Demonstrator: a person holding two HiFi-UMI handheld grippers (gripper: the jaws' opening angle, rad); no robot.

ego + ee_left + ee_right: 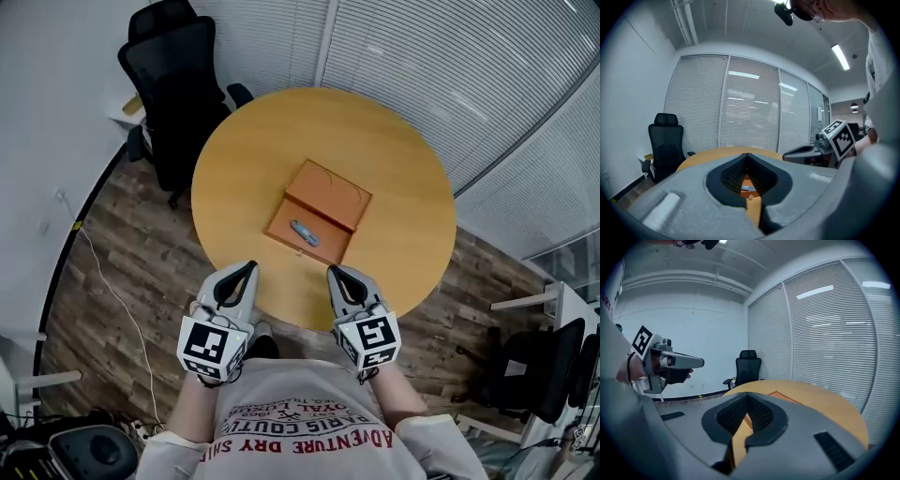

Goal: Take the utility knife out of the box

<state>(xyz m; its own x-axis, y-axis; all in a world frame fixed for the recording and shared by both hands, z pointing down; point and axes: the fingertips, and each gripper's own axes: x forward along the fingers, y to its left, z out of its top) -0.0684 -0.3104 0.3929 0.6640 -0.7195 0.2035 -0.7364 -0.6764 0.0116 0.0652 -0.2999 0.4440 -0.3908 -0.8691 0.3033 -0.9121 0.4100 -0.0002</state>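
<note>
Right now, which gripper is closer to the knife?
Right. The right gripper is just short of the knife, by the box; the left gripper is farther off, to its left.

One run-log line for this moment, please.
left gripper: shut, empty | right gripper: shut, empty | utility knife: inside open box

head view steeply down over round table [272,141]; gripper views low, near-level across it; all share box [328,195].

Round table [281,141], black chair [173,75], possibly another chair [544,366]
</note>
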